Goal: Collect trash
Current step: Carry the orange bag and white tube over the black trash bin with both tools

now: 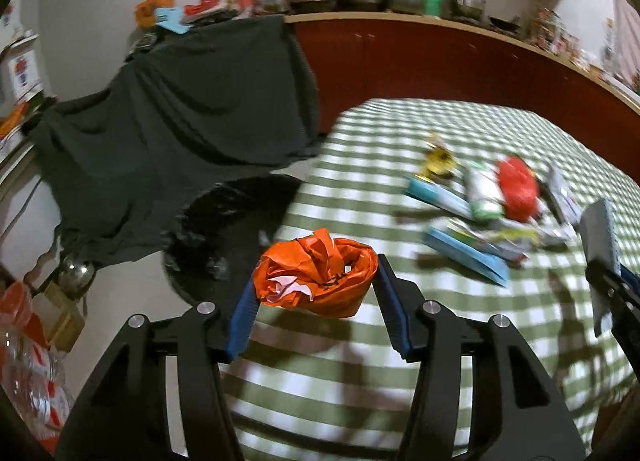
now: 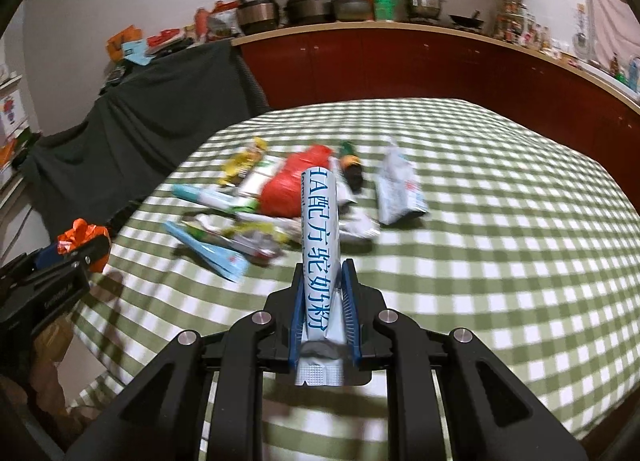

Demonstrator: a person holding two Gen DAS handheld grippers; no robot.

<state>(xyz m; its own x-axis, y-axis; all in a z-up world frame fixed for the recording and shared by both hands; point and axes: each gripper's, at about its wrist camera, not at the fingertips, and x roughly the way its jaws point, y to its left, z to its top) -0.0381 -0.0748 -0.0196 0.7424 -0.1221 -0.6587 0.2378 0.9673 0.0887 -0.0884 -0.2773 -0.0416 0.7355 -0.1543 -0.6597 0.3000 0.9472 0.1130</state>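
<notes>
My left gripper (image 1: 316, 273) is shut on a crumpled orange wrapper (image 1: 316, 277) and holds it above the table's left edge, close to a black-lined trash bin (image 1: 232, 229) on the floor. It also shows in the right wrist view (image 2: 82, 239). My right gripper (image 2: 322, 277) is shut on a white sachet with blue print (image 2: 320, 229), held upright above the table; it also shows in the left wrist view (image 1: 600, 229). A pile of wrappers (image 2: 256, 205) with a red bag (image 2: 292, 185) lies mid-table. A white pouch (image 2: 398, 189) lies to its right.
The table has a green checked cloth (image 2: 500, 241). A dark cloth (image 1: 180, 125) drapes furniture beyond the bin. A red counter (image 2: 440, 61) with pots runs along the back wall. Bottles and boxes (image 1: 28, 341) crowd the floor at left.
</notes>
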